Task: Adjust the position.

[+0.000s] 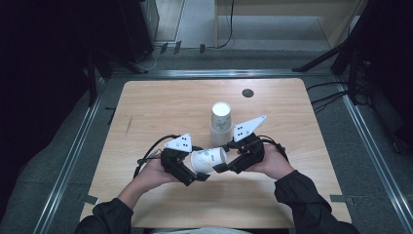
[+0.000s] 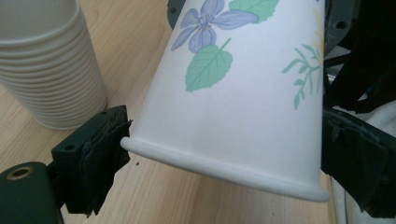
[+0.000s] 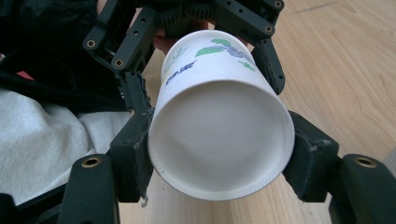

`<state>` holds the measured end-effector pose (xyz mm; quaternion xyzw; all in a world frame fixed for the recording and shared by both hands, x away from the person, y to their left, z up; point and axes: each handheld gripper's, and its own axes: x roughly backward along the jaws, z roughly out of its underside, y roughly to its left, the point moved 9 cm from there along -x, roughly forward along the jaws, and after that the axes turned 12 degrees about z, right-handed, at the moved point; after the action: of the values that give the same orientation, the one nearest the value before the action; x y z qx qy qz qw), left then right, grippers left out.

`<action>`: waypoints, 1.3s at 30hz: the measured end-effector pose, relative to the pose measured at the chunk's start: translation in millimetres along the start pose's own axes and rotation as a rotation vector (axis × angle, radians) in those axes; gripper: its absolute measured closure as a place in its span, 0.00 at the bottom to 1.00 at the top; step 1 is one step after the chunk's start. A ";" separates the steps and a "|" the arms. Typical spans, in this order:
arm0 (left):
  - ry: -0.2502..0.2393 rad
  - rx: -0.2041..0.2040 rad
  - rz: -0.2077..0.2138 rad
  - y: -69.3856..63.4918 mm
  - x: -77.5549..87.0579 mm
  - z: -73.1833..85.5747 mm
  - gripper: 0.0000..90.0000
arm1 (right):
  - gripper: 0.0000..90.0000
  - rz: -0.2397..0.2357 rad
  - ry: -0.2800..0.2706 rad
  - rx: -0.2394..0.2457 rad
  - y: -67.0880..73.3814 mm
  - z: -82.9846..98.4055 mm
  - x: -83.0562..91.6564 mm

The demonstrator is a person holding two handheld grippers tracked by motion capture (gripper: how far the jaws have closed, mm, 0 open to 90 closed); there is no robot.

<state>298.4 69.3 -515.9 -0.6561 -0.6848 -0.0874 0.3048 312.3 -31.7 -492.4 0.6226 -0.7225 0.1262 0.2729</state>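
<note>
The left gripper had its jaws clamped on the rim end of the paper cup, which lay sideways above the surface. The right gripper grasped the cup's base end between its jaws. Squeezing from both ends might crush it. Blue lettering by the flower print was too blurred to read. Beyond the jaws stood the cup stack.

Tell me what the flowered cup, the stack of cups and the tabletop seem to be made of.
Flowered cup: probably paper, matte white, rolled rim, printed flowers and leaves. Stack of cups: likely the same paper; thin nested rims show. Tabletop: light wood or wood-look laminate, smooth, with visible grain.
</note>
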 end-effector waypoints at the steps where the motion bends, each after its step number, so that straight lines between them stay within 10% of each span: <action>1: -0.009 0.000 0.005 -0.7 0.9 -0.2 0.09 | 0.39 -0.008 -0.004 -0.002 0.0 -0.4 0.9; 11: -0.053 -0.002 0.033 -3.0 6.9 -0.4 0.23 | 0.39 -0.030 -0.011 -0.006 1.1 -0.5 2.2; 21: 0.020 -0.010 0.042 -3.8 9.4 3.8 0.29 | 0.31 -0.026 0.009 0.010 4.1 2.9 -2.0; 39: 0.195 -0.004 0.019 8.6 23.3 5.2 0.29 | 0.27 0.134 0.082 0.041 -3.8 26.9 -6.9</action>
<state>306.1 92.7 -510.1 -0.6516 -0.6454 -0.1492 0.3697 310.1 -40.8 -518.8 0.5724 -0.7482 0.1843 0.2804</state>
